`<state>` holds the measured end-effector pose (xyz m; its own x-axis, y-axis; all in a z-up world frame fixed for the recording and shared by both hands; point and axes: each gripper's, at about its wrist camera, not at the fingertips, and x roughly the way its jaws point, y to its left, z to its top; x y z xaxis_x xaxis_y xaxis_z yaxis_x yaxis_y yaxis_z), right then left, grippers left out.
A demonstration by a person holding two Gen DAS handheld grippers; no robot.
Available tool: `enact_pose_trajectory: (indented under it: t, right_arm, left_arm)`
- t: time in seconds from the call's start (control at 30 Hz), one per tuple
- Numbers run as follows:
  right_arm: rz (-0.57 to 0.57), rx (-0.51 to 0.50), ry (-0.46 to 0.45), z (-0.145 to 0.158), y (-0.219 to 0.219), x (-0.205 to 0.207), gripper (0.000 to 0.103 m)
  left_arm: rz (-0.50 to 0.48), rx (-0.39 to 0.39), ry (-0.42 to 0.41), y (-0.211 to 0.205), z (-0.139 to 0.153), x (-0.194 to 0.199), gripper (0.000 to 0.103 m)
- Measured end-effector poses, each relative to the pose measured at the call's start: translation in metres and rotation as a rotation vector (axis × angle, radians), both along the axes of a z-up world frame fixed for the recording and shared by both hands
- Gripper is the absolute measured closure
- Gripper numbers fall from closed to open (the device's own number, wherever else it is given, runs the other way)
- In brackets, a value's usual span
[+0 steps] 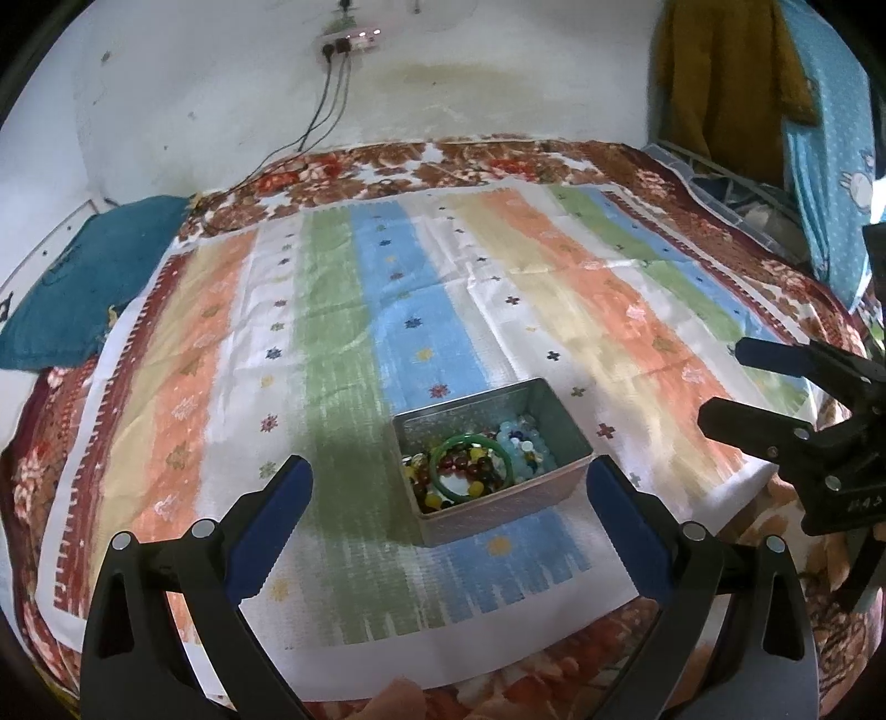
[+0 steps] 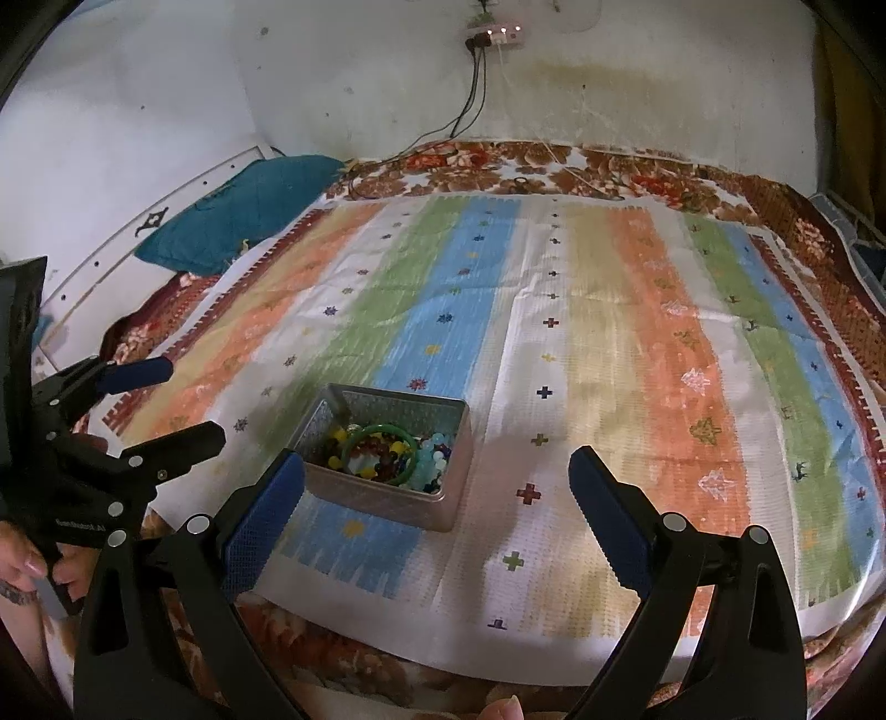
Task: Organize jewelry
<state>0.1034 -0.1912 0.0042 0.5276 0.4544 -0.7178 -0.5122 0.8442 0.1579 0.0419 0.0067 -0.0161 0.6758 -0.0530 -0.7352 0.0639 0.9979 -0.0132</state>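
Jewelry fills a small metal tin [image 1: 493, 437] that sits on a striped cloth [image 1: 387, 310] spread over a bed with a floral blanket [image 1: 421, 166]. A green bangle [image 1: 473, 468] lies on top of the pile, resting over red, yellow and dark beads [image 1: 426, 490], with pale blue beads [image 1: 520, 443] heaped toward the tin's right side. The tin stands near the cloth's near edge, partly on a blue stripe.

The left gripper [image 1: 448, 487] hovers just on the near side of the tin, its blue-padded fingers spread wide and holding nothing, one finger off each side of the tin. The right gripper [image 2: 437, 471] is to the right of it, also spread wide and empty, its left finger close in front of the tin's near left corner.

A teal pillow [image 2: 243, 205] lies at the far left of the bed. On the wall behind, a power strip [image 2: 495, 34] has cables [image 2: 470, 94] hanging down to the blanket.
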Motion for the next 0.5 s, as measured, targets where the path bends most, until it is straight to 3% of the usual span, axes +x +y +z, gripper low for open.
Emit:
enact_pose_trajectory:
  t: [0.5]
  right_arm:
    - [-0.006,-0.008,-0.048,0.007,-0.007,-0.014,0.006]
  left_arm:
    - [-0.028,-0.027,-0.036,-0.004,0.005,-0.010,0.006]
